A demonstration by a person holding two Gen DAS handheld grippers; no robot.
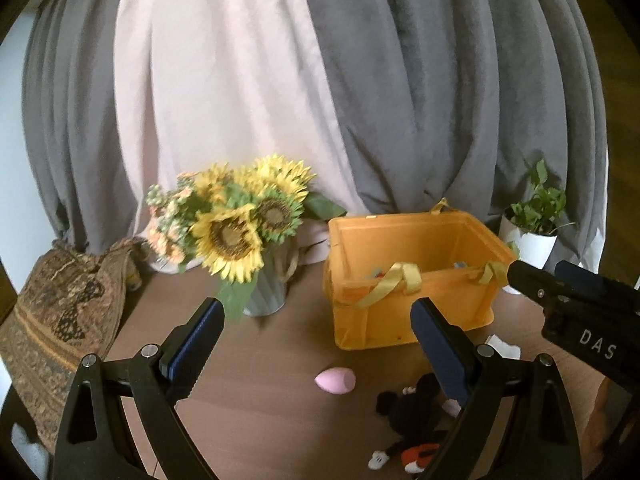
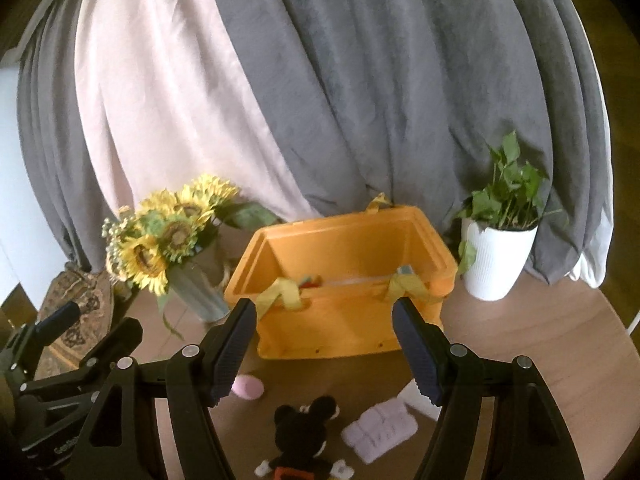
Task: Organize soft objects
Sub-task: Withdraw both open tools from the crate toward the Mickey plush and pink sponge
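1 mouse plush between right tongs

dim, soft daylight; slight motion blur, heavy fisheye edge warping.

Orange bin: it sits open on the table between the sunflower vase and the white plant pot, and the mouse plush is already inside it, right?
Not quite. The orange bin does sit open between the sunflower vase and the white plant pot, but the mouse plush is not inside it. The right wrist view shows it lying on the table in front of the bin.
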